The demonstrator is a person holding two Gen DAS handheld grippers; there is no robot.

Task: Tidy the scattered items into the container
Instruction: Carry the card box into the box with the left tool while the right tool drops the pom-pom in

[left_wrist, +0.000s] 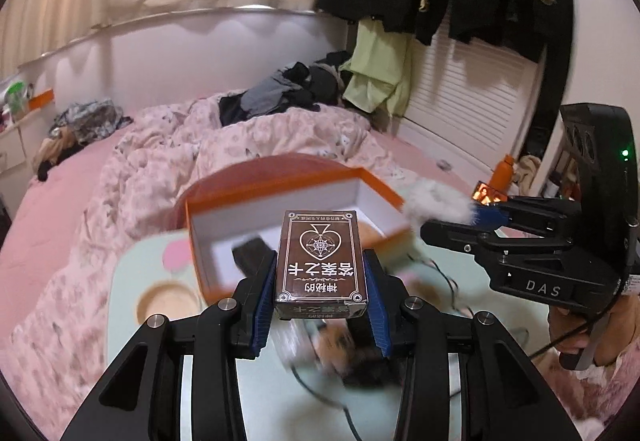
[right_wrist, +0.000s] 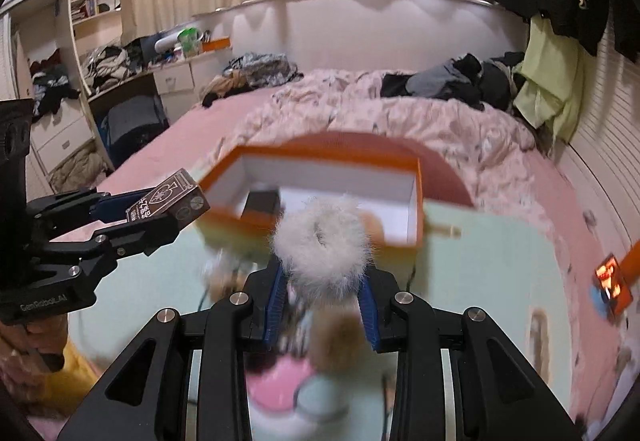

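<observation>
Both grippers are up off the table and both are loaded. The left gripper (left_wrist: 320, 281) has its blue pads pinched on the long sides of a brown card box (left_wrist: 320, 261), spade emblem on top, held flat and clear of the surface. From the right wrist view the same card box (right_wrist: 168, 201) sits at the left, poking out of the left gripper (right_wrist: 160, 211), just beside the near left corner of the container.

The right gripper (right_wrist: 324, 289) is clamped on a fluffy white scrunchie (right_wrist: 324, 245), the ring standing up between the pads with its hole showing. In the left wrist view that scrunchie (left_wrist: 436, 203) shows as a white puff at the tip of the right gripper (left_wrist: 468, 215), just by the container's right edge.

The container itself, an orange box (left_wrist: 280, 181) with white inner walls, lies open on the far part of the pale green table (left_wrist: 132, 269), straight ahead of both tools. One dark item (right_wrist: 262, 203) is already inside, at the left end (too blurred to name). More clutter lies on the table under the grippers, smeared by motion. Beyond, a bed (right_wrist: 400, 121) with a pink quilt.
</observation>
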